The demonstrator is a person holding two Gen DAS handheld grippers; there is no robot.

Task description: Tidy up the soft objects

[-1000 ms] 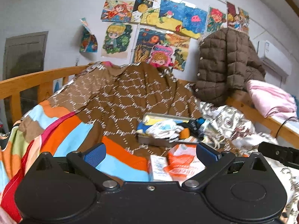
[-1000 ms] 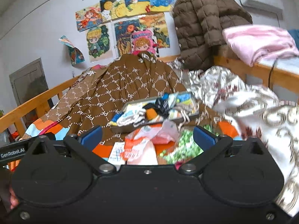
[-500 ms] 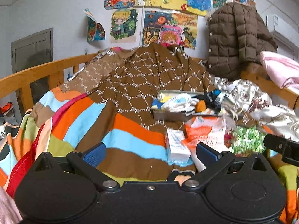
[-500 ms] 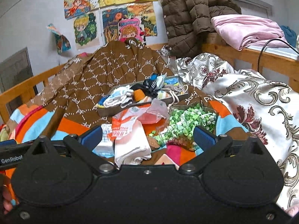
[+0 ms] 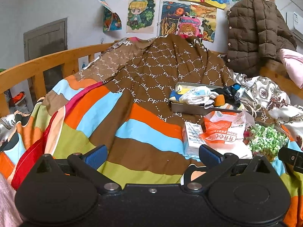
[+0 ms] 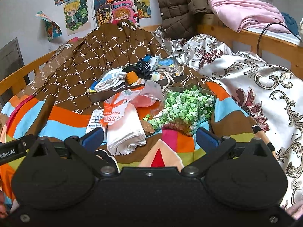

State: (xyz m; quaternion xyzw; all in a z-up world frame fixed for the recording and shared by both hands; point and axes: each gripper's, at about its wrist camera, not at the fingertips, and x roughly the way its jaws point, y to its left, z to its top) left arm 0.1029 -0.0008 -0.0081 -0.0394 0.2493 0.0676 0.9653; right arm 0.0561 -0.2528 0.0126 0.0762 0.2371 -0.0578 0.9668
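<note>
A grey metal tray piled with socks rests on a striped quilt. Nearer me lie an orange-and-white plastic bag, a folded white cloth, a small white carton and a clear jar of green paper stars on its side. My left gripper is open above the quilt, left of the carton. My right gripper is open, with the white cloth's near end between its fingers, untouched.
A brown patterned blanket is heaped behind the tray. A white floral satin cover fills the right side. A wooden bed rail runs along the left. A brown puffer jacket and pink bedding sit at the back.
Both grippers have tipped downward and drawn back, so the bag, cloth, carton and jar have come into fuller view. Both stay open. Nothing on the bed has moved.
</note>
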